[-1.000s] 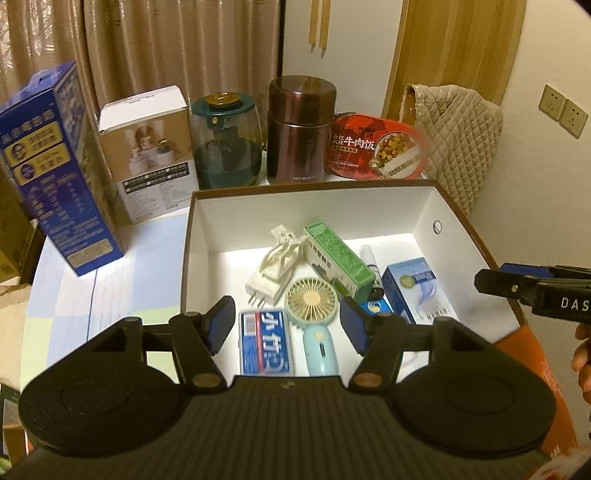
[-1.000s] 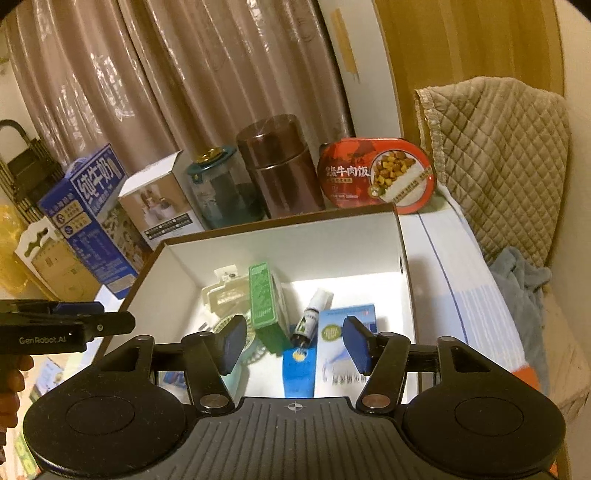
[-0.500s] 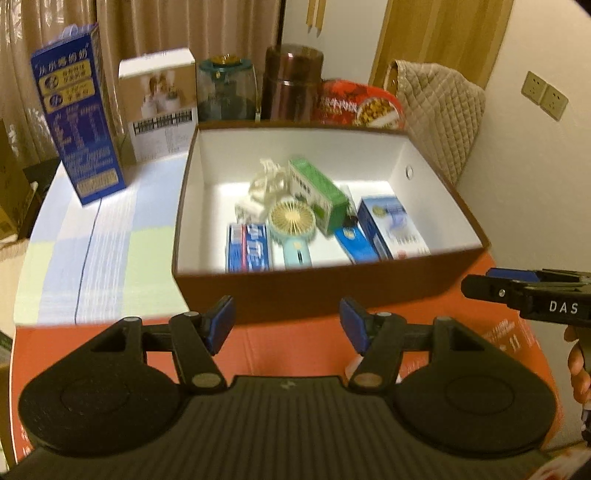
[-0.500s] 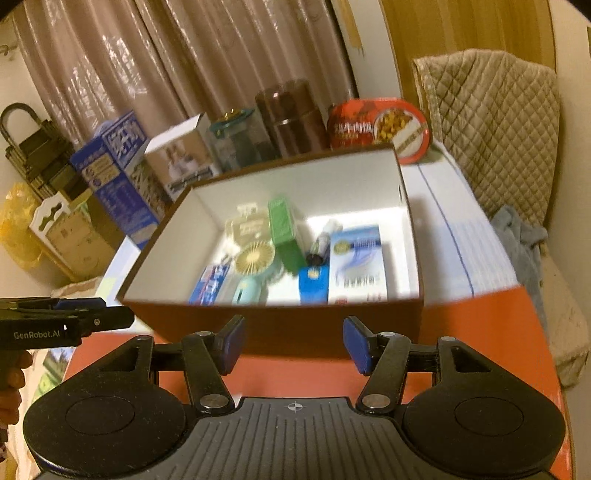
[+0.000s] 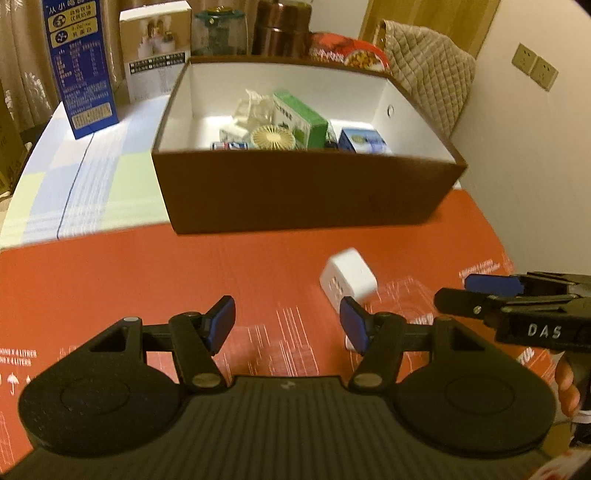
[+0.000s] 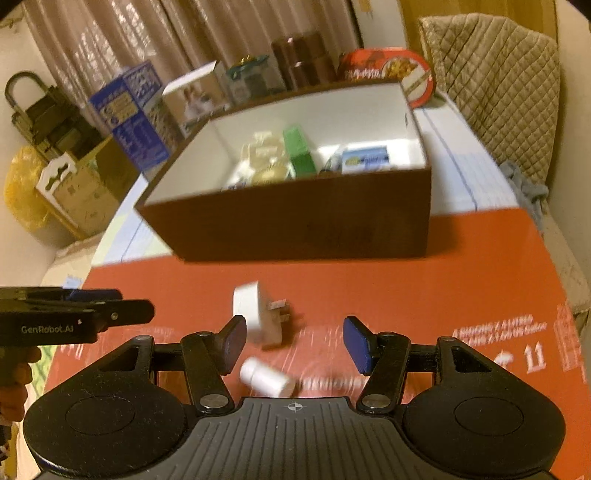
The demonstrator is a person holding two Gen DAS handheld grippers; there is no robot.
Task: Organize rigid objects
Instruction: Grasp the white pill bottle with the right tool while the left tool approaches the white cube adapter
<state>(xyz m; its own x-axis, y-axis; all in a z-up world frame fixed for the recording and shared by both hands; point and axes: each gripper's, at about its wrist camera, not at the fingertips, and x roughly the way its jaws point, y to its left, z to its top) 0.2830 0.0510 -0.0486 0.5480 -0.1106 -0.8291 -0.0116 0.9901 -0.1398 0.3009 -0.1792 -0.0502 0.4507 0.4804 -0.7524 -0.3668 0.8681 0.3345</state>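
A brown box (image 5: 303, 192) with a white inside holds several small items: a green carton (image 5: 301, 118), a round fan (image 5: 273, 137) and a blue-white pack (image 5: 362, 140). In front of it, on the red sheet (image 5: 110, 277), lies a white plug adapter (image 5: 347, 278). My left gripper (image 5: 287, 322) hangs open over the sheet with nothing between its pads, the adapter just beyond its right finger. In the right wrist view the adapter (image 6: 255, 314) lies by the left finger of my open right gripper (image 6: 295, 343). A small white bottle (image 6: 267, 378) lies on its side below the fingertips, untouched.
Behind the box (image 6: 295, 218) stand a blue carton (image 5: 79, 66), a white carton (image 5: 155, 48), a glass jar (image 5: 218, 29), a brown canister (image 5: 282, 26) and a red food bowl (image 5: 347, 53). A quilted chair back (image 5: 424, 74) is at the right. Cardboard boxes (image 6: 81, 195) sit at the left.
Both grippers have drawn back from above the box and sunk toward the red sheet. The box now stands farther off, and the adapter and bottle have come into view.
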